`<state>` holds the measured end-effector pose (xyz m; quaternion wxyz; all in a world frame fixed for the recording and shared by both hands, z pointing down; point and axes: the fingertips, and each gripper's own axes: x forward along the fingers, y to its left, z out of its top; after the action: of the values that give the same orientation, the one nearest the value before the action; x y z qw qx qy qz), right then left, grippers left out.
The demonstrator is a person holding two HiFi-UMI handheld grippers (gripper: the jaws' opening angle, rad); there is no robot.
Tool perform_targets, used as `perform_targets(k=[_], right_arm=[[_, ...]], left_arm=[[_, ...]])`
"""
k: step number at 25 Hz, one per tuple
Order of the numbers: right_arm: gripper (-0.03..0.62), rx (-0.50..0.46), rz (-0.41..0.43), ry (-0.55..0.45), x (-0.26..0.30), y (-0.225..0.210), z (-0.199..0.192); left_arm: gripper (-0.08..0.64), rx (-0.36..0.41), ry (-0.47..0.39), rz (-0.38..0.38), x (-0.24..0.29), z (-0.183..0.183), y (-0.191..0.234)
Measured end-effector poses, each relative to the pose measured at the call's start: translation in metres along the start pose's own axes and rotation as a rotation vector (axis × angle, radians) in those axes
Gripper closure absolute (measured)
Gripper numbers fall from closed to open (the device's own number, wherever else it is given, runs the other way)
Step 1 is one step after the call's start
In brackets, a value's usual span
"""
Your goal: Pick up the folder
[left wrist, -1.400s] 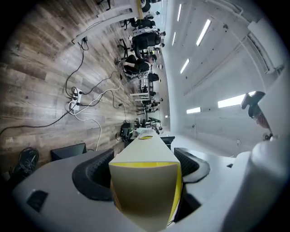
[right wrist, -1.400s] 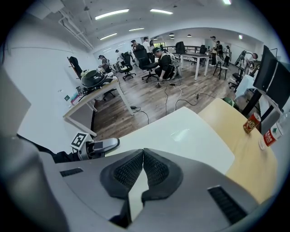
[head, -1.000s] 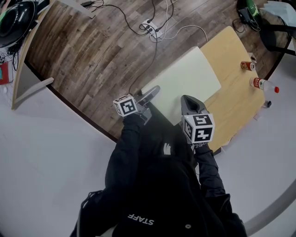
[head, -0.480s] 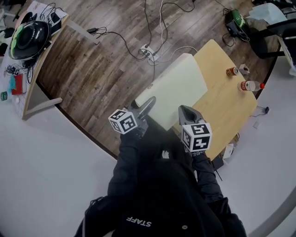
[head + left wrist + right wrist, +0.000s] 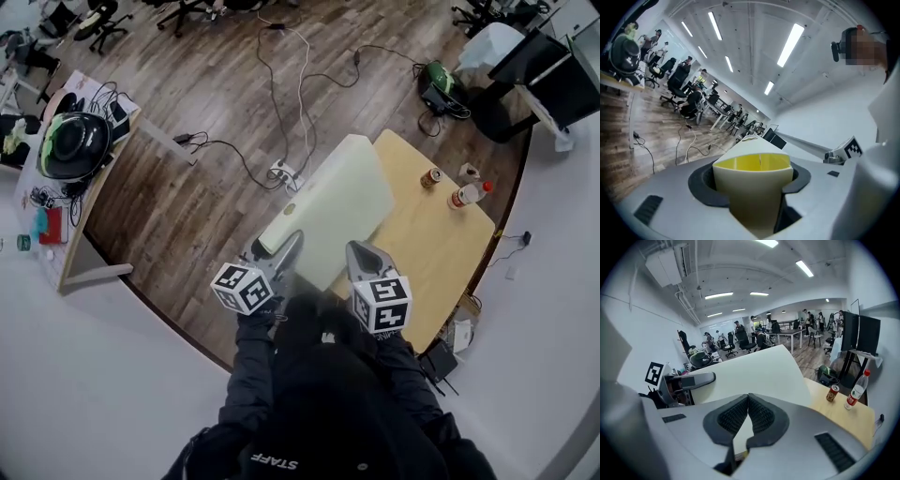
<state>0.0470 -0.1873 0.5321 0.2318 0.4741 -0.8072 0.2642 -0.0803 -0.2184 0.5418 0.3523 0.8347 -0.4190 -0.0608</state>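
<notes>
The folder (image 5: 326,208) is a large cream-white binder, held in the air above the near left part of the light wooden table (image 5: 441,239). My left gripper (image 5: 282,254) is shut on its near left corner. In the left gripper view the jaws clamp the thick end of the folder (image 5: 754,185), whose yellow inside shows. My right gripper (image 5: 361,259) is shut on the near edge. In the right gripper view the ribbed pads (image 5: 761,416) pinch the thin cover of the folder (image 5: 754,373), and the left gripper (image 5: 691,379) shows at the far corner.
A red can (image 5: 431,177) and a clear bottle with a red cap (image 5: 467,194) stand at the table's far right. On the wood floor lie a power strip with cables (image 5: 283,172) and a green bag (image 5: 438,76). A desk with a helmet (image 5: 70,143) is at the left.
Both grippers have risen with the folder, which has come up off the table. The left gripper has rolled. More of the floor and room shows around the table.
</notes>
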Motion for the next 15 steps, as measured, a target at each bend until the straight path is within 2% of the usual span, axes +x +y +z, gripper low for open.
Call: perform_targets(k=[9,15], right_arm=[[0.571,-0.068,-0.071,-0.215,-0.047,-0.024,0.071],[0.571,-0.097,-0.077,-0.320,-0.079,-0.016,0.109]], left_arm=[[0.268,0.182,-0.036,0.036,0.018,0.049,-0.072],[0.268,0.343,-0.032,0.086,0.018,0.079,-0.111]])
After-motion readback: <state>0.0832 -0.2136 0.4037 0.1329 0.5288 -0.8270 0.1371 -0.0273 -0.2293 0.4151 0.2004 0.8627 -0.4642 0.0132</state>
